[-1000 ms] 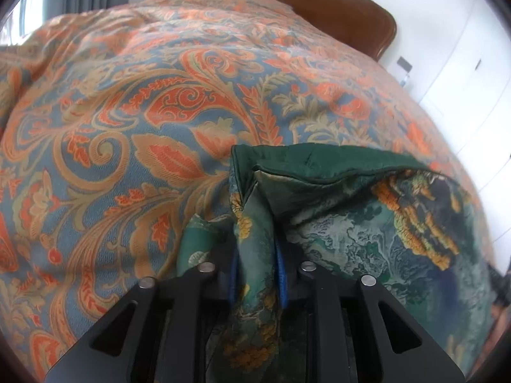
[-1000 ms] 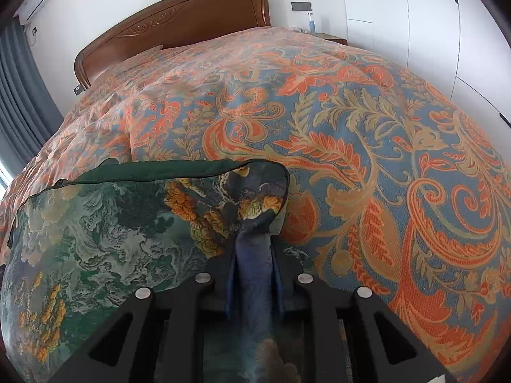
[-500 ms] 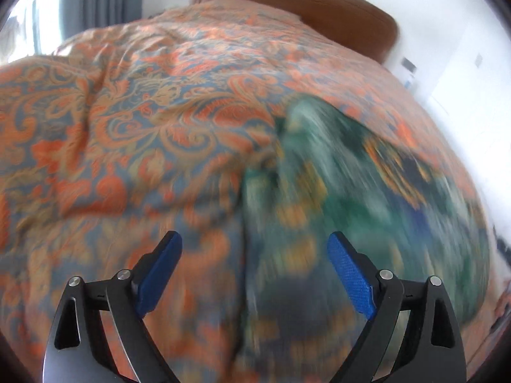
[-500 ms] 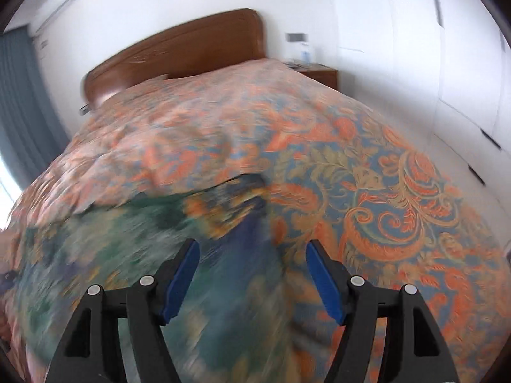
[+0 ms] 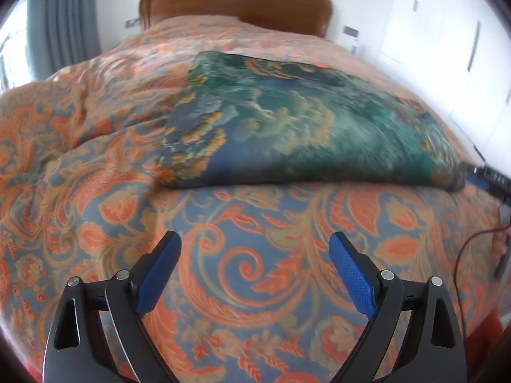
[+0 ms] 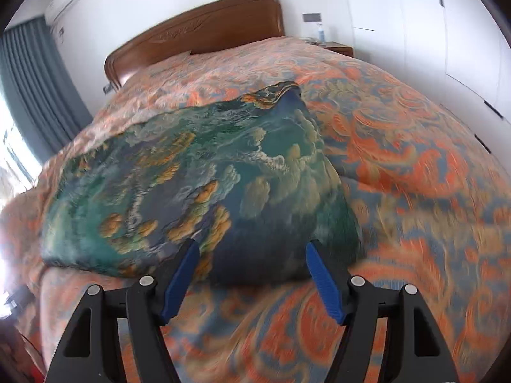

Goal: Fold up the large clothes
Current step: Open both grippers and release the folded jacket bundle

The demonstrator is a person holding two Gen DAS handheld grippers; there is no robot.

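A green and blue patterned garment (image 5: pixel 297 121) lies folded flat as a rectangle on the bed; it also shows in the right wrist view (image 6: pixel 198 185). My left gripper (image 5: pixel 255 249) is open and empty, pulled back over the bedspread short of the garment's near edge. My right gripper (image 6: pixel 250 252) is open and empty, its fingertips just in front of the garment's near right corner. The right gripper's tip (image 5: pixel 488 178) shows at the right edge of the left wrist view.
The bed has an orange and blue paisley bedspread (image 5: pixel 255 287) and a wooden headboard (image 6: pixel 204 28). Grey curtains (image 6: pixel 28 89) hang at the left. White wardrobe doors (image 6: pixel 447 32) and a bedside table (image 6: pixel 338 48) stand at the right.
Both grippers let go of the garment's corners, opened, and pulled back toward the foot of the bed. The garment now lies folded on the bedspread.
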